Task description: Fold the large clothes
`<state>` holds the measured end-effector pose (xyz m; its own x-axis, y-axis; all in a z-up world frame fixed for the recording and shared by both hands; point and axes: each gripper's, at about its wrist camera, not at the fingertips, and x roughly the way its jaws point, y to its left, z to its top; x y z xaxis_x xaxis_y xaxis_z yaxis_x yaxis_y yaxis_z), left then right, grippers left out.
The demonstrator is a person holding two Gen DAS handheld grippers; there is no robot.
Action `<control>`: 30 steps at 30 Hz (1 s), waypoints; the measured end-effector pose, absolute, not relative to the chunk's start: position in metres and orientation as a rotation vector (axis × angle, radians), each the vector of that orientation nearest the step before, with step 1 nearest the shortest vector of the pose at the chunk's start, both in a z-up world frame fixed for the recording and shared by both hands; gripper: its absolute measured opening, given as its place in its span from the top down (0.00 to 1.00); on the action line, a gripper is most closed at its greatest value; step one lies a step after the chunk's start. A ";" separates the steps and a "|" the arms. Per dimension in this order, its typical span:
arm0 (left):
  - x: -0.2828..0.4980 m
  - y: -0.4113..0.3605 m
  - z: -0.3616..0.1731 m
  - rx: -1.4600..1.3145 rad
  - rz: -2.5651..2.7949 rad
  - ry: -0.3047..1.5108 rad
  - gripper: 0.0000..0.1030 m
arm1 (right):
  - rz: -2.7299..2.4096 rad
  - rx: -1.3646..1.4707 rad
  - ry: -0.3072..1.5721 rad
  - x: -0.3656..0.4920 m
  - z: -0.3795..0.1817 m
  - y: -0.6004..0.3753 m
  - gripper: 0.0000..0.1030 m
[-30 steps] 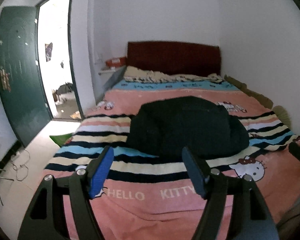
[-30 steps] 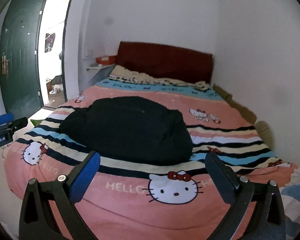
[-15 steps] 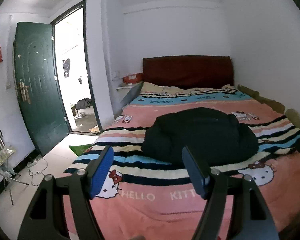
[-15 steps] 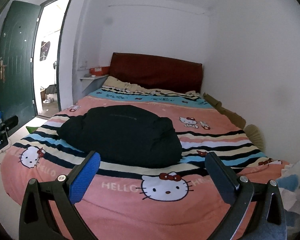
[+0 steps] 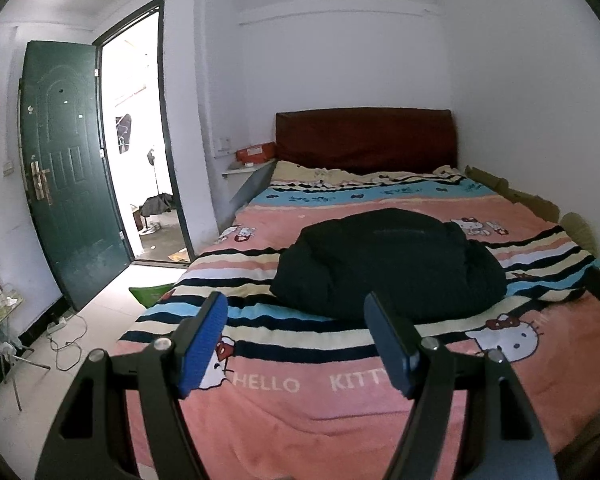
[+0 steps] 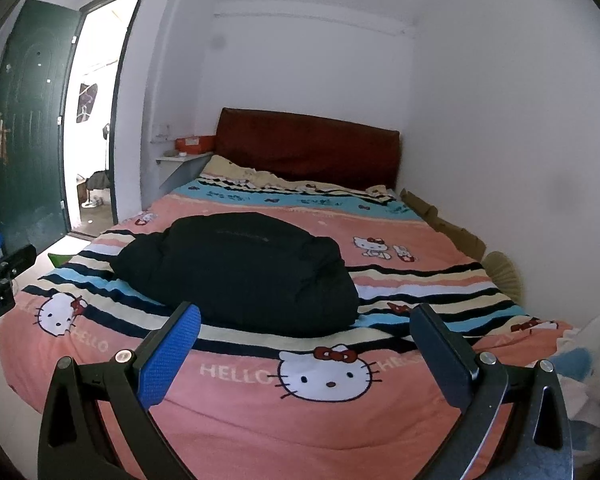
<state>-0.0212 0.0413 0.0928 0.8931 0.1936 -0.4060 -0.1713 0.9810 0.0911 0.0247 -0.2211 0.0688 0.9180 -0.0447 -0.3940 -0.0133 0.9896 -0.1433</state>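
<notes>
A bulky black garment (image 5: 392,264) (image 6: 244,268) lies folded in a thick mound in the middle of the bed. My left gripper (image 5: 296,312) hangs open over the bed's foot end, short of the garment, with nothing between its blue pads. My right gripper (image 6: 308,320) is also open and empty, its jaws wider apart, and it too is short of the garment. Part of the other gripper shows at the right edge of the left wrist view and at the left edge of the right wrist view.
The bed (image 5: 340,420) wears a pink striped cartoon-cat blanket and has a dark red headboard (image 5: 364,140). A green door (image 5: 68,200) stands open at the left. A kettle and cables (image 5: 64,340) are on the floor. The wall runs along the bed's right side.
Both grippers have drawn back from the bed and tipped upward, so more wall and ceiling show. The garment looks farther off and has not moved. The jaws are unchanged.
</notes>
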 end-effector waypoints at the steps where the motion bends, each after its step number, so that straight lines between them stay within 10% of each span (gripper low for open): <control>1: -0.020 0.041 0.091 0.055 0.189 0.430 0.33 | -0.018 -0.147 0.409 0.026 0.068 -0.221 0.01; 30: 0.038 0.040 0.023 0.050 0.160 0.607 0.33 | -0.117 -0.099 0.595 0.089 -0.014 -0.259 0.01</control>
<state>0.0385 0.0396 0.0231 0.8091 0.1645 -0.5641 -0.1354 0.9864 0.0934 0.0889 -0.2587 -0.0136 0.8216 -0.1380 -0.5530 0.0807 0.9886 -0.1268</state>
